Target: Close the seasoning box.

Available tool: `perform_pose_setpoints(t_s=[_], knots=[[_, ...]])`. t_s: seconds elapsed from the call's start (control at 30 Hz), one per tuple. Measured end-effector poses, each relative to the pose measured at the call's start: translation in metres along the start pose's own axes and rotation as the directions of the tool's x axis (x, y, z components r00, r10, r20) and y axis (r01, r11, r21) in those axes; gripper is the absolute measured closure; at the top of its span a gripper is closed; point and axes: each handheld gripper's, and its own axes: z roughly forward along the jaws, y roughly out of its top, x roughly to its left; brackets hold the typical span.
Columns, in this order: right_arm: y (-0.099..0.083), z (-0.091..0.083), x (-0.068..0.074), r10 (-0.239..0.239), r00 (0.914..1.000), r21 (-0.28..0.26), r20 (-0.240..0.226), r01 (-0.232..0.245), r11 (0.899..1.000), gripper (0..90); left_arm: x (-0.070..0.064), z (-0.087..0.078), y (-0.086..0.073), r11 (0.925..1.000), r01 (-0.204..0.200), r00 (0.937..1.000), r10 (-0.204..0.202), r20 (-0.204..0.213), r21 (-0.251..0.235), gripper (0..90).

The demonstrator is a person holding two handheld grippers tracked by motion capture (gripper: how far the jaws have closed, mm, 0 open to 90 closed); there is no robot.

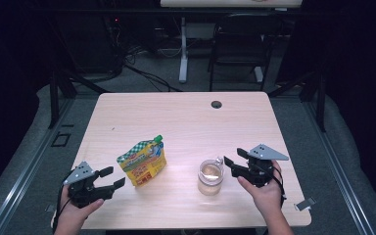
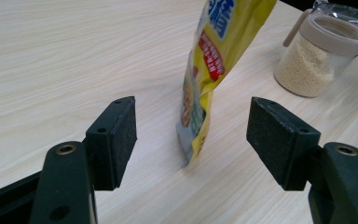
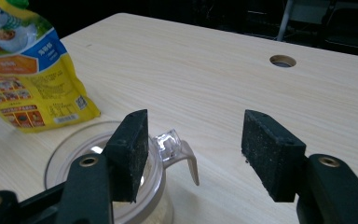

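The pouch stands upright just right of the wide-open, empty left gripper; the right gripper, also open and empty, is beside the jar.

I see a yellow stand-up pouch upright on the desk, with a green screw cap at its top corner, a green-and-white chequered band under it and red and orange printed panels on its face. In my left gripper view it leans a little, its bottom edge on the wood. Near it, to its right in my high view, stands a clear jar with a beige rim, open at the top, part filled with pale fine grains. A small clear tab and a beige handle stick out from the jar's rim on the side away from the pouch.
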Motion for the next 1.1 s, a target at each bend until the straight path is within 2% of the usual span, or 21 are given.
perform_pose_setpoints(t_s=[0.07, 0.23, 0.4, 0.57, 0.67, 0.8, 0.9, 1.1], knots=[[-0.002, -0.003, 0.000, -0.011, 0.9999, 0.009, 0.004, 0.011, 1.000, 41.1, 0.002, -0.003, -0.002, 1.0000, 0.007, 1.0000, -0.007, -0.005, -0.001, 33.5], [-0.014, -0.012, -0.006, 0.000, 1.0000, 0.021, 0.005, 0.000, 1.000, 41.0, 0.008, -0.010, -0.007, 0.9997, 0.024, 0.9995, -0.024, -0.023, -0.009, 33.6], [-0.028, -0.021, -0.016, 0.028, 0.9994, 0.054, 0.019, -0.029, 0.998, 40.5, 0.016, -0.012, -0.013, 0.9987, 0.048, 0.9979, -0.049, -0.042, -0.017, 33.6], [-0.046, -0.029, -0.025, 0.072, 0.9959, 0.043, 0.054, -0.074, 0.996, 40.5, 0.024, -0.012, -0.020, 0.9974, 0.072, 0.9949, -0.072, -0.071, -0.009, 33.8], [-0.053, -0.028, -0.030, 0.083, 0.9942, 0.045, 0.068, -0.087, 0.995, 40.4, 0.030, -0.011, -0.025, 0.9961, 0.089, 0.9927, -0.089, -0.082, -0.002, 33.8], [-0.061, -0.023, -0.036, 0.058, 0.9937, 0.067, 0.096, -0.064, 0.996, 40.3, 0.035, -0.008, -0.030, 0.9943, 0.106, 0.9905, -0.105, -0.088, 0.008, 33.9], [-0.066, -0.019, -0.038, 0.050, 0.9941, 0.081, 0.097, -0.058, 0.995, 40.3, 0.040, -0.006, -0.034, 0.9922, 0.124, 0.9881, -0.122, -0.094, 0.013, 33.9], [-0.075, -0.012, -0.044, 0.075, 0.9927, 0.094, 0.095, -0.083, 0.992, 40.5, 0.043, -0.002, -0.038, 0.9934, 0.110, 0.9846, -0.105, -0.140, 0.031, 33.9]])
